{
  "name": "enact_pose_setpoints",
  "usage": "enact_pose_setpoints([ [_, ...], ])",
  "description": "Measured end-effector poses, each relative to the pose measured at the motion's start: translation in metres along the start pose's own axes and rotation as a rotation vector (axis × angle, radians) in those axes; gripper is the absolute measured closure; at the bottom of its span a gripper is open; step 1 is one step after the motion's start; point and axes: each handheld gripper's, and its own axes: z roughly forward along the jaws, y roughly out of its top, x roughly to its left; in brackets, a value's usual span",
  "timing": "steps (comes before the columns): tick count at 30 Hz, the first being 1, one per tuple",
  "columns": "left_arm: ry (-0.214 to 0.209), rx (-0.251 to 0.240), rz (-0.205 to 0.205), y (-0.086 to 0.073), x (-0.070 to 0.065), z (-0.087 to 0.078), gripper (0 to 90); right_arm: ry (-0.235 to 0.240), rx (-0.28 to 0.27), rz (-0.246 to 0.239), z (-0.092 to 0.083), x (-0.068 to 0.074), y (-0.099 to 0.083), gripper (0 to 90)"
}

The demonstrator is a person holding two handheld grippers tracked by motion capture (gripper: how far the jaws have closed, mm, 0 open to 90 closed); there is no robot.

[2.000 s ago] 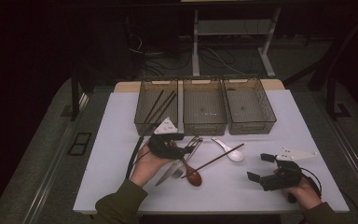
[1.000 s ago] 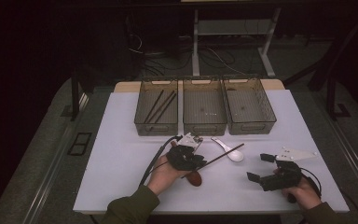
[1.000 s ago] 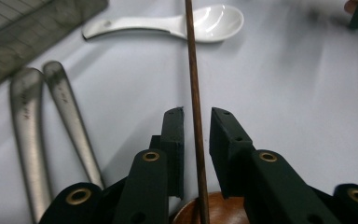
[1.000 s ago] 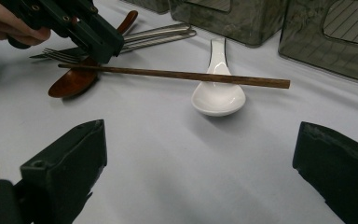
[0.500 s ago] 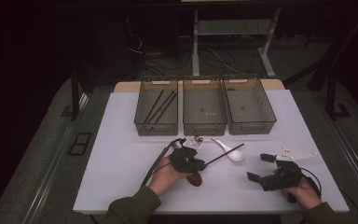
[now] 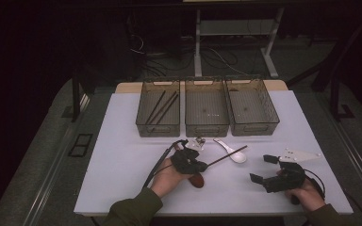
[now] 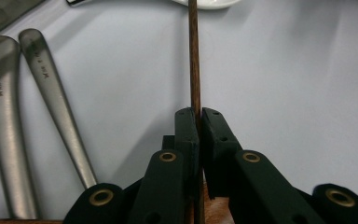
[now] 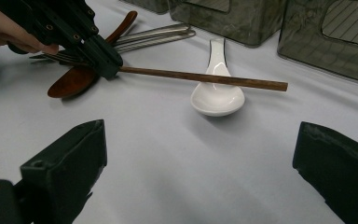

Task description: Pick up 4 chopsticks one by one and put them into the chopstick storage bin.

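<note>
A long brown wooden chopstick lies slanted over a white ceramic spoon at the table's middle. My left gripper is shut on the chopstick's near end, and its jaws have just been closing on it. In the left gripper view the chopstick runs straight out from between the pressed jaws of the left gripper. In the right gripper view the chopstick crosses the white spoon, with the left gripper clamped on it. My right gripper rests open at the front right, its wide jaws holding nothing.
Three grey wire trays stand in a row at the back: the left tray holds chopsticks, with the middle tray and right tray beside it. A dark wooden spoon and metal fork handles lie under and beside my left hand.
My left hand has come forward and to the right, away from the trays, and its jaws have shut on the chopstick. The right hand has kept still.
</note>
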Motion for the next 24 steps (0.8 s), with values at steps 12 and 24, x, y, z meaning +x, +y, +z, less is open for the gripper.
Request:
enact_pose_setpoints([
  [12, -0.001, -0.054, 0.003, 0.004, -0.002, -0.012, 84.5, 0.0, -0.003, -0.001, 0.0, 0.0, 0.0, 2.6],
  [24, -0.007, -0.109, 0.021, 0.006, 0.005, -0.034, 84.5, 0.003, -0.005, -0.003, -0.001, -0.001, 0.0, 2.6],
])
